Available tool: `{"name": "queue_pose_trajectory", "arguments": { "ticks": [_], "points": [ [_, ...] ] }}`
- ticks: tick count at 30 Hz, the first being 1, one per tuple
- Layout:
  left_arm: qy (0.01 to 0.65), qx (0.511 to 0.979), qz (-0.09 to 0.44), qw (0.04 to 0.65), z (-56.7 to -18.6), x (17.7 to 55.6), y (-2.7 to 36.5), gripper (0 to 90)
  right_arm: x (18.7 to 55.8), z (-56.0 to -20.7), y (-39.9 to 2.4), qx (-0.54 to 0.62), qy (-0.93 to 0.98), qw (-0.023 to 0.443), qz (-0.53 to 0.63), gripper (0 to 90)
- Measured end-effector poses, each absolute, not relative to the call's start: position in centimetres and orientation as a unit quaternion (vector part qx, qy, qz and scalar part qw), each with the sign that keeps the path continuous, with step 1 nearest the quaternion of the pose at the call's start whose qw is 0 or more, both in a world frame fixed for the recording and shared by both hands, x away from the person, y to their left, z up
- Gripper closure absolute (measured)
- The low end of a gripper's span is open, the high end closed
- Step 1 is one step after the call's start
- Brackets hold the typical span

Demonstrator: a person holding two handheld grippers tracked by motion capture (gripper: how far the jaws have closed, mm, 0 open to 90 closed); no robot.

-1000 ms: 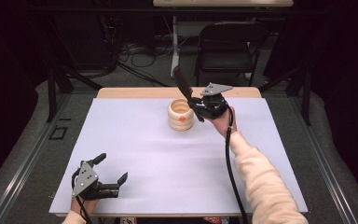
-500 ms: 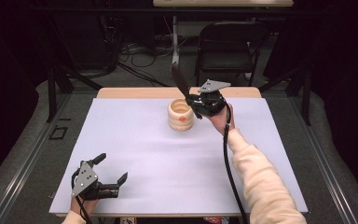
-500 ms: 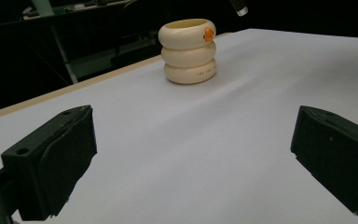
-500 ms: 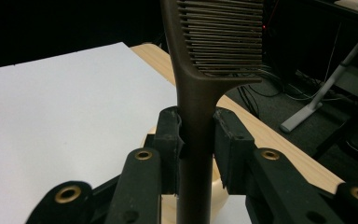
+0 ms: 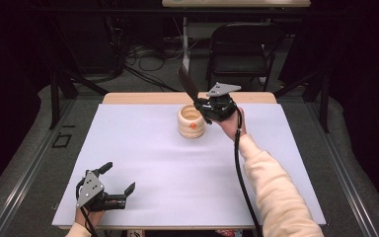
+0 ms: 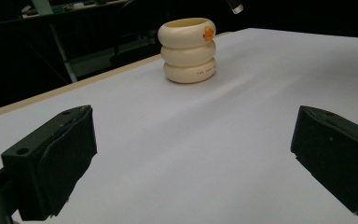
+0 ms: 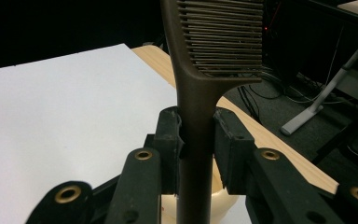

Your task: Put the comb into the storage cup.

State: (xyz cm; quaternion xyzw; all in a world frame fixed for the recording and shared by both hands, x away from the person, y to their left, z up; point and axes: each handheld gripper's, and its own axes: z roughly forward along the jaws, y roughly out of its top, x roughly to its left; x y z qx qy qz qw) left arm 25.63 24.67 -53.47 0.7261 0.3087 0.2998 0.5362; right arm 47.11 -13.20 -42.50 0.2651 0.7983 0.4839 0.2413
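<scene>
Brown comb (image 7: 196, 88), teeth up, is clamped by its handle in the right claw (image 5: 208, 106), held above the cream ringed holder (image 5: 191, 121) that sits near the far edge of the white worktop (image 5: 187, 168). Holder's got a small orange spot on it. Left claw (image 5: 112, 183) rests at the near left corner, jaws spread wide and gripping nothing, with loads of bare surface between it and the holder.

One comb (image 7: 200, 70), one ringed cream holder (image 5: 191, 121), two tongs, seemingly one chair (image 5: 242, 47).
</scene>
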Motion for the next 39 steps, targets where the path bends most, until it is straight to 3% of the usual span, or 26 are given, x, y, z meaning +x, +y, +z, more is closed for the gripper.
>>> {"name": "queue_pose_trajectory", "arguments": {
  "ticks": [39],
  "points": [
    [0.308, 0.726, 0.300, 0.537, -53.5, 25.6, 24.7, 0.2, 48.6, -41.3, -10.6, 0.259, 0.795, 0.247, 0.490, 72.4]
  ]
}}
